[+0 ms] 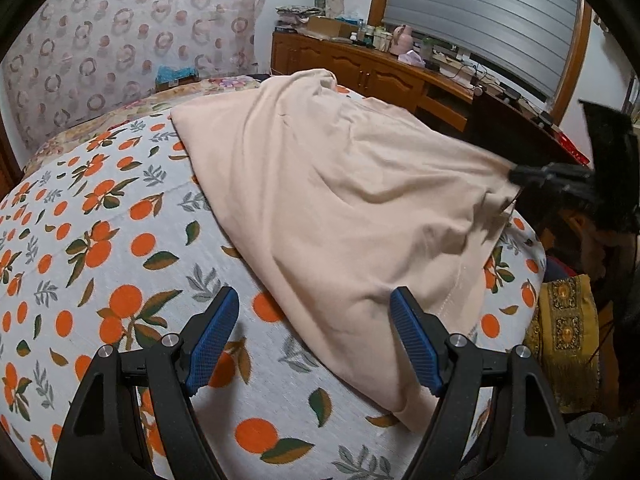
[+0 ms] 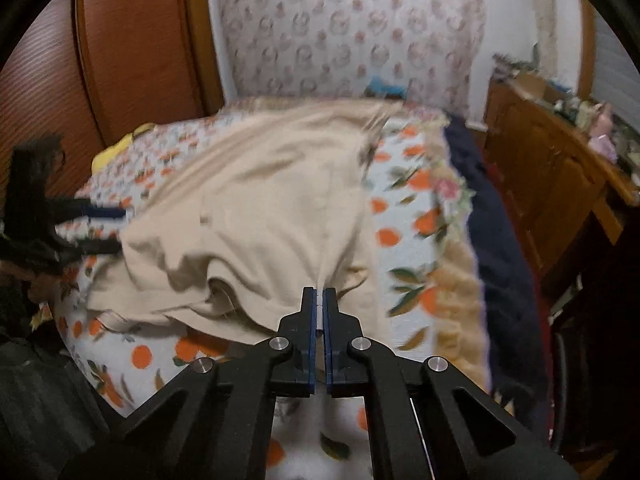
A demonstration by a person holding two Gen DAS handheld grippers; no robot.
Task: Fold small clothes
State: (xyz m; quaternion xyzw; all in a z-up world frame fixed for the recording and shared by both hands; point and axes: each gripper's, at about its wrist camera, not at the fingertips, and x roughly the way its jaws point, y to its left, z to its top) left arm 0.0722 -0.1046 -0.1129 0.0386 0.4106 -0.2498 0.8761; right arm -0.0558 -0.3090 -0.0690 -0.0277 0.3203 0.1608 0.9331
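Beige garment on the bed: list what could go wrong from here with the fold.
1. Only the right tongs are shut on the beige garment; the left tongs are open at its near edge. A one-sided pull may drag the cloth askew.
2. The fabric is wrinkled and bunched near the right grip, so creases may get folded in.
3. The garment lies close to the bed edge and could slide off.

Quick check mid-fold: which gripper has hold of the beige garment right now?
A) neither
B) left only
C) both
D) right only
D: the right gripper is shut on an edge of the beige garment, while the left gripper is open, gripping nothing.
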